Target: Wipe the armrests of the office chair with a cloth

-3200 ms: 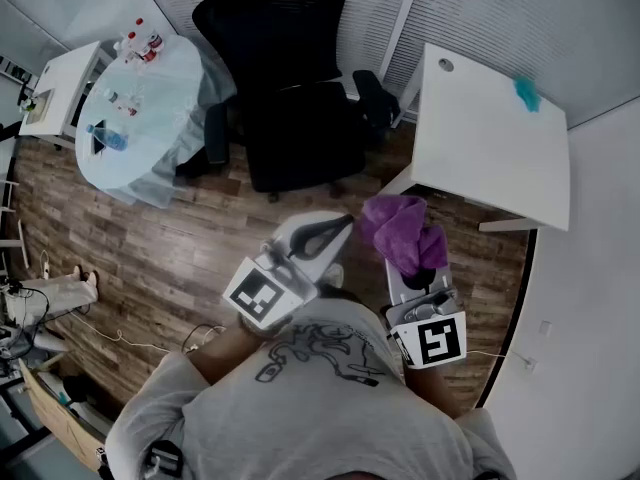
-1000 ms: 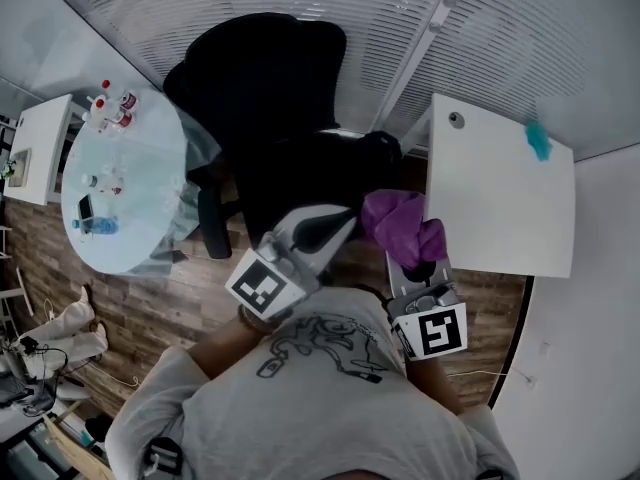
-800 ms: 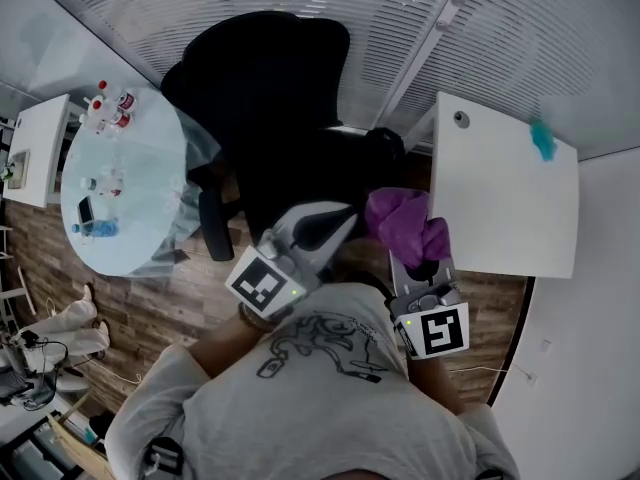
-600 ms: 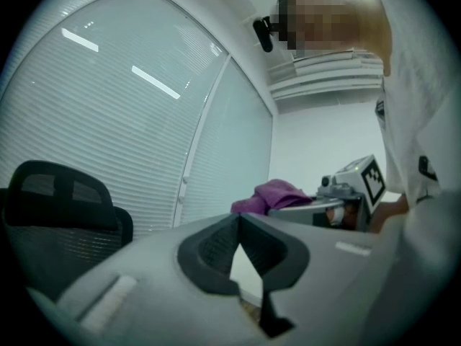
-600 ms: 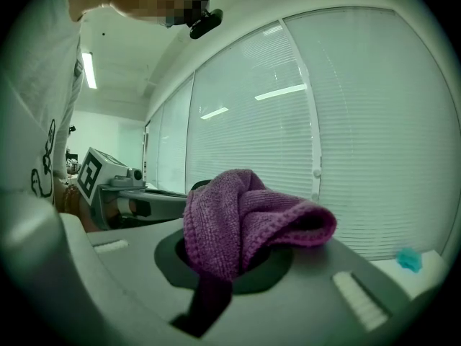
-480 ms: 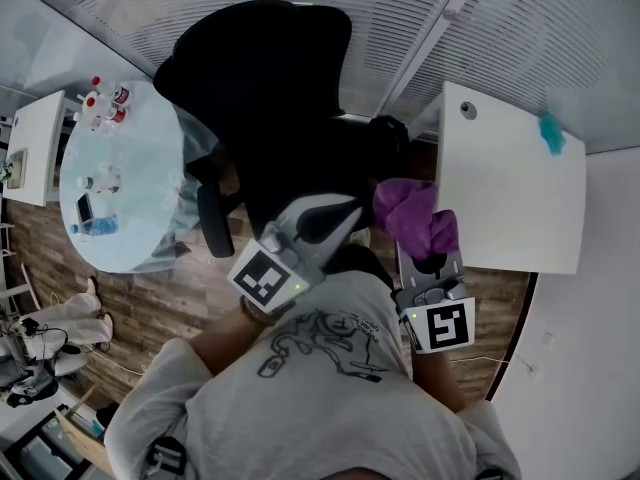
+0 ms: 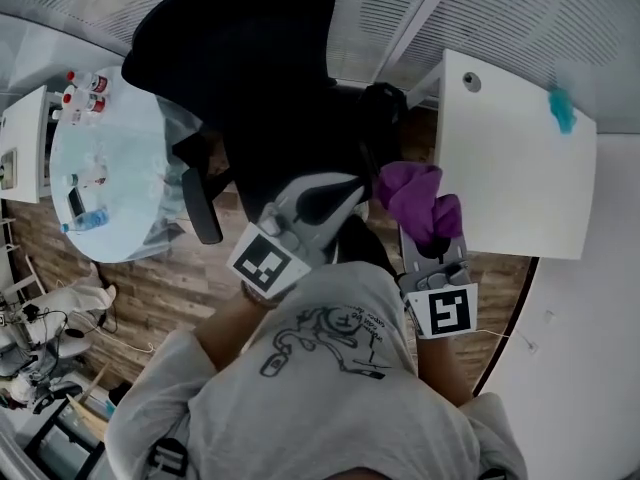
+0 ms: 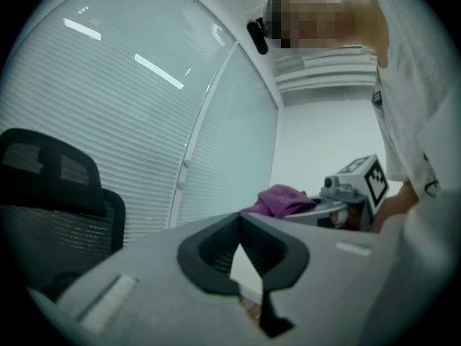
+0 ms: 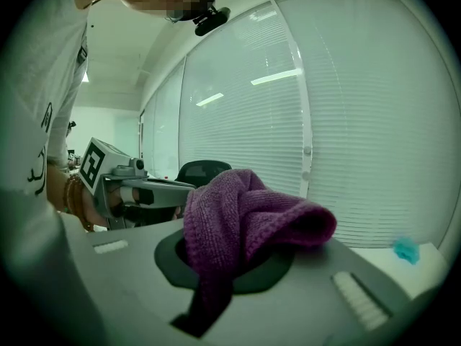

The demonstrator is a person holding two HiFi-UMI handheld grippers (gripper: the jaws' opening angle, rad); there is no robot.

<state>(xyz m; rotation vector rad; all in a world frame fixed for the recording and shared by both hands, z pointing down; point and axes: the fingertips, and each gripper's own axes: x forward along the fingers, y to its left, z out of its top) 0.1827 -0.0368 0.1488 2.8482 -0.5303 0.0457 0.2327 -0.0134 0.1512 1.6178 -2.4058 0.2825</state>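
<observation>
At lower centre, I hold the right gripper (image 7: 432, 246) clenched on a bunched purple cloth (image 7: 412, 193), just beside the white desk (image 7: 510, 158). To its left, my left gripper (image 7: 340, 190) has its jaws pressed together on nothing. Beyond both, the black office chair (image 7: 265, 78) fills the upper centre, with one armrest (image 7: 382, 108) near the cloth.

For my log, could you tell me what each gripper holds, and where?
The right gripper pinches the cloth at a bunched fold; the left gripper is shut, empty.
</observation>
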